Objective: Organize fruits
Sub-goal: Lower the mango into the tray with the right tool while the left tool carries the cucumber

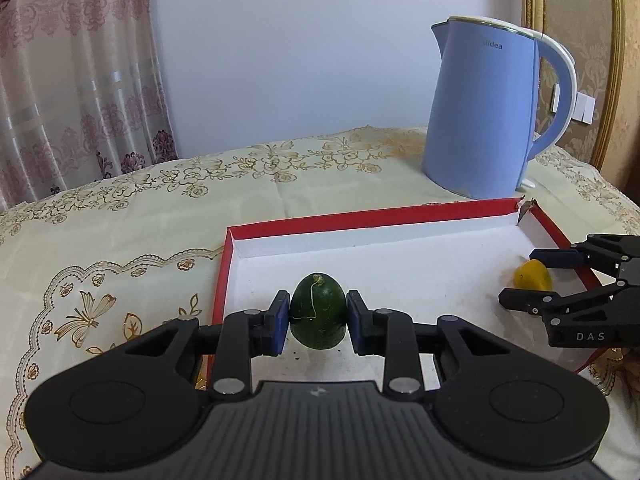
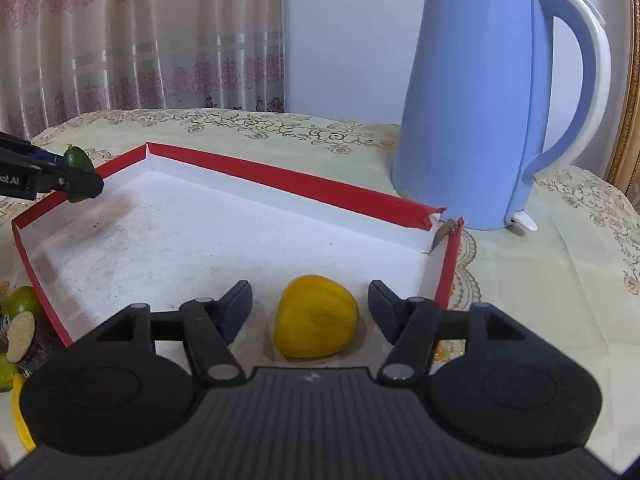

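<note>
My left gripper (image 1: pixel 318 316) is shut on a small dark green melon (image 1: pixel 318 312) and holds it over the left part of a shallow red-rimmed white tray (image 1: pixel 360 216). In the right wrist view the melon (image 2: pixel 78 160) shows at the tray's left rim (image 2: pixel 280 176). My right gripper (image 2: pixel 310 306) is open, its jaws either side of a yellow fruit (image 2: pixel 314 316) that lies on the tray floor near the right wall. In the left wrist view the right gripper (image 1: pixel 516 276) and yellow fruit (image 1: pixel 532 276) are at the right.
A blue electric kettle (image 1: pixel 484 112) stands behind the tray at the right, close to its torn corner (image 2: pixel 440 220). Limes (image 2: pixel 22 300), a cut dark fruit (image 2: pixel 20 338) and a yellow piece (image 2: pixel 18 412) lie left of the tray. A flowered cloth (image 1: pixel 120 240) covers the table.
</note>
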Motion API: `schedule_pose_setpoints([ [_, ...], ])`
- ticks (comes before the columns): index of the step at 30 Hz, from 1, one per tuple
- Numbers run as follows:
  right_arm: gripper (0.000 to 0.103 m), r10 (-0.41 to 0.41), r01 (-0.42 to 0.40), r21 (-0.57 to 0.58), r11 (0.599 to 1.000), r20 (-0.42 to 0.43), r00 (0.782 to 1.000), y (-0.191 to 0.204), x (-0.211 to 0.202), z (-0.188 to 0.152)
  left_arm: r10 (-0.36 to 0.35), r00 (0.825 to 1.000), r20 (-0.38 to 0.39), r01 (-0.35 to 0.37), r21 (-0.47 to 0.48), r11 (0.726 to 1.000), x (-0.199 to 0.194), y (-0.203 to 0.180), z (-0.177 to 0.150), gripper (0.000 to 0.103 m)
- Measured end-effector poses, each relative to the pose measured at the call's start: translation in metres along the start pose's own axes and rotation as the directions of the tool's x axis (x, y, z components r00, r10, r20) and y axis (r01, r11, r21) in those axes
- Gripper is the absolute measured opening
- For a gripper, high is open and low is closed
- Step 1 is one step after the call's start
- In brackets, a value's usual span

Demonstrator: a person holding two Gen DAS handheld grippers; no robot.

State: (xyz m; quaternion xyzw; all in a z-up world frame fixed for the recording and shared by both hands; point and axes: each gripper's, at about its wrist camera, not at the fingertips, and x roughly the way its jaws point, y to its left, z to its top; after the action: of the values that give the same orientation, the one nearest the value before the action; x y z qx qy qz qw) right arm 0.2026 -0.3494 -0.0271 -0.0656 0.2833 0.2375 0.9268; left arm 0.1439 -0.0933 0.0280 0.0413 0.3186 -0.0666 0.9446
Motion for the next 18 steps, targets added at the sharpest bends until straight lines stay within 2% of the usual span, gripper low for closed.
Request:
schedule_pose_setpoints([
  [3,0.077,0.007,-0.007,-0.012,1.0,0.013,1.0,0.003,-0.003,-0.001,0.002,1.0,0.0,-0.002,0.001,1.0,0.001,-0.001,0.001,0.029],
  [5,0.096,-0.006,0.006,-0.017,1.0,0.037,0.999,0.004,-0.007,0.0,0.004,1.0,-0.002,-0.004,0.002,1.0,0.002,-0.002,0.001,0.029],
  [9,0.098,-0.019,0.016,0.034,0.999,0.1,0.995,-0.004,-0.019,0.003,0.006,1.0,-0.012,-0.006,0.003,1.0,0.006,-0.002,0.0,0.029],
  [11,0.103,-0.028,0.016,0.082,0.996,0.147,0.989,-0.011,-0.028,0.005,0.006,1.0,-0.019,-0.006,0.008,1.0,0.008,-0.003,0.0,0.029],
  [18,0.103,-0.043,-0.016,0.238,0.971,0.242,0.969,-0.036,-0.041,0.007,0.003,0.999,-0.04,-0.003,0.011,1.0,0.015,-0.002,-0.002,0.029],
])
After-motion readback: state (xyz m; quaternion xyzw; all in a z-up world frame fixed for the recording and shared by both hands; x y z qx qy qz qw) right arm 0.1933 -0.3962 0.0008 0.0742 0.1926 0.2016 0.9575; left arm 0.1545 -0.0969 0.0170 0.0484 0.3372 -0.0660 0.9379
